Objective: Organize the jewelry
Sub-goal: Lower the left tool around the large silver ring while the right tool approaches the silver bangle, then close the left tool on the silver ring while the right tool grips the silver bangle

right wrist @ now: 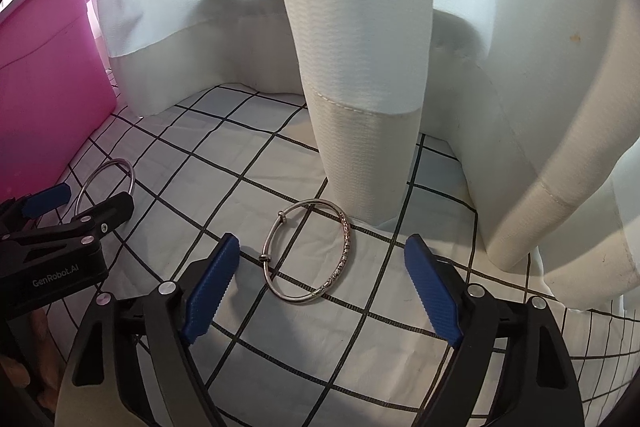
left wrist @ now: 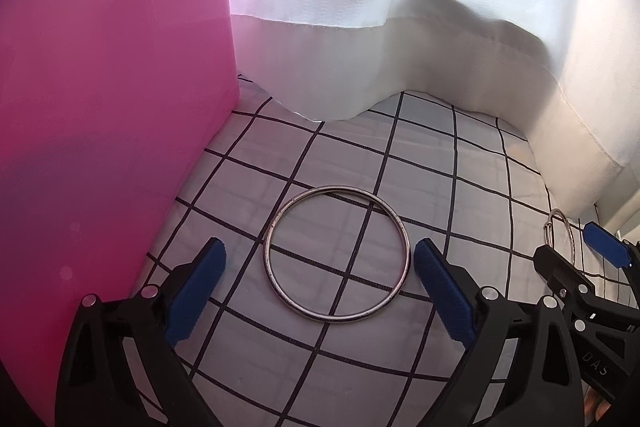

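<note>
A plain silver bangle (left wrist: 269, 259) lies flat on the checked cloth (left wrist: 460, 167). My left gripper (left wrist: 320, 247) hovers over it, open, with one blue pad on each side of the ring and a small gap to each. A second silver bangle (right wrist: 346, 239), engraved and with two small beads, lies close to the curtain's hem. My right gripper (right wrist: 323, 243) is open around it, pads well apart from the metal. Each view also catches the other side: the right gripper (left wrist: 568, 243) over its bangle (left wrist: 554, 217), and the left gripper (right wrist: 92, 199) over the plain bangle (right wrist: 120, 163).
A pink plastic bin (left wrist: 100, 107) stands on the left, also seen as the pink bin (right wrist: 40, 87). White curtain folds (right wrist: 360, 67) hang down onto the cloth behind both bangles. A person's hand (right wrist: 40, 367) holds the left gripper.
</note>
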### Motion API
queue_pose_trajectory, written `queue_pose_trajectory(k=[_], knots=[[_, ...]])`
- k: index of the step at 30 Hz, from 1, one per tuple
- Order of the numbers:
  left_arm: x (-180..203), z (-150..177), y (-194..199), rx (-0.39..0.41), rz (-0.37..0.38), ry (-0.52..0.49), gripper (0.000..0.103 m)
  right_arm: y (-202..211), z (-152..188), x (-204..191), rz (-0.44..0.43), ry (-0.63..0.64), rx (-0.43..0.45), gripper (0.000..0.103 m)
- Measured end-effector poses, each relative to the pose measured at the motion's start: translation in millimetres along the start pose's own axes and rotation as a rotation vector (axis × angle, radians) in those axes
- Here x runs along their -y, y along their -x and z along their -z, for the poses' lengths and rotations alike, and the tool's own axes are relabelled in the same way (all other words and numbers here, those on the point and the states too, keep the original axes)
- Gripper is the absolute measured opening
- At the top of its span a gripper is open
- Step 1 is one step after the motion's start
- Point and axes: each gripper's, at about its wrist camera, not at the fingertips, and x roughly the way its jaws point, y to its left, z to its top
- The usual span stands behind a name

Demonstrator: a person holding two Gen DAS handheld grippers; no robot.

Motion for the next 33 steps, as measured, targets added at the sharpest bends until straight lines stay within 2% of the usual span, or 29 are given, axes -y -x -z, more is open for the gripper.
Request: queue_pose_trajectory(k=[1,3,4,5,11,18,25,33], knots=[[0,1,1,0.003,0.001,0.001,0.089,1,0,-3,-0.004,0.007,0.006,0.055],[0,2,2,0.012,0.000,0.002,0.085,3,2,-10,-0.002,0.020,0.015,0.043],[0,2,3,0.018,0.002,-0.001,0.080,3,2,-12,0.000,0.020,0.017,0.043],[2,4,4,0.026,0.006,-0.008,0.071,3,3,-12,-0.005,0.013,0.020,0.043],[4,12,9,0.036,0.015,-0.018,0.070,-2,7,-10,-0.025,0.000,0.023,0.043],[10,26,25,0.032,0.042,-0.038,0.070,11,16,2,-0.063,-0.029,0.017,0.043],[19,38,49,0.024,0.088,-0.049,0.069,41,27,14,-0.090,-0.047,0.025,0.043],[22,37,89,0.031,0.121,-0.054,0.069,83,39,28,-0.103,-0.044,0.036,0.043]])
